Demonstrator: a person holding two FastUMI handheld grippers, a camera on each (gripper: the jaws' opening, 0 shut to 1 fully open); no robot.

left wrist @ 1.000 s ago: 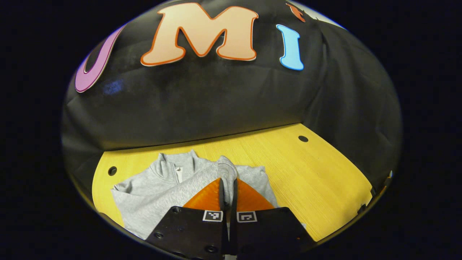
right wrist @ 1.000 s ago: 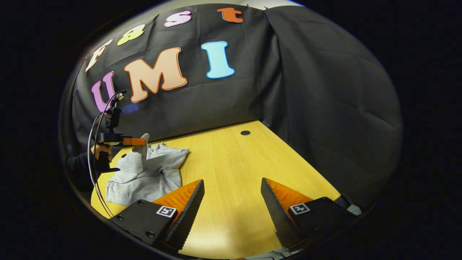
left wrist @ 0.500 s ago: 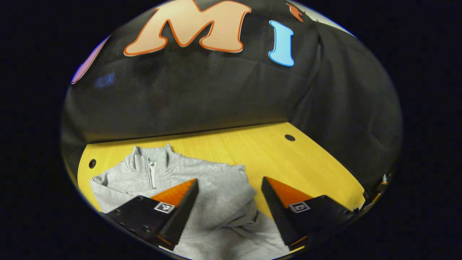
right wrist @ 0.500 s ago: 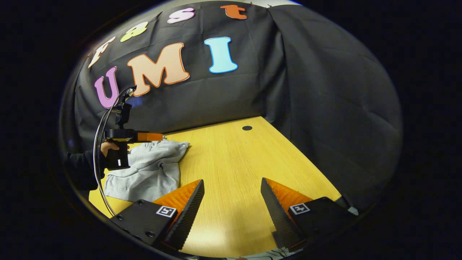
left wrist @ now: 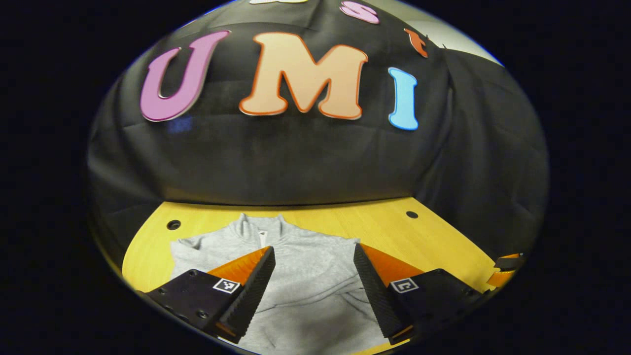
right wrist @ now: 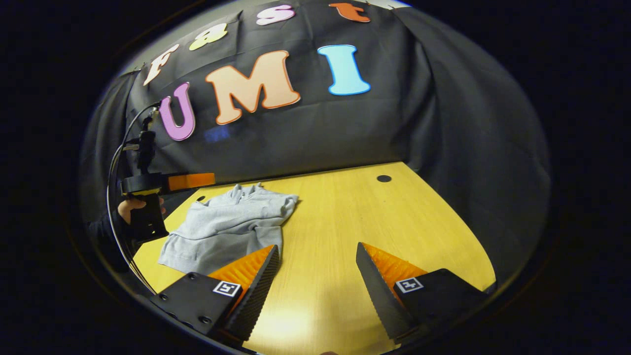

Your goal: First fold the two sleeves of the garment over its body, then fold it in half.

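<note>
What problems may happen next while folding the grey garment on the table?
1. The sleeve laid over the garment looks loose and rumpled, so it may slide off when the body is folded in half.
2. Both grippers are open; the left gripper hovers over the cloth, so a grasp could catch only the top layer.
3. The right gripper is over bare table, apart from the garment, so a one-sided pull may skew the fold.

- Wooden table [right wrist: 345,231]: yellow-toned top, straight grain, round cable holes [right wrist: 384,178] near the rear corners.
- Black cloth wall [right wrist: 453,148]: creased, hangs behind and to one side, meeting the table edge.
- Light glare on the near tabletop.
</note>
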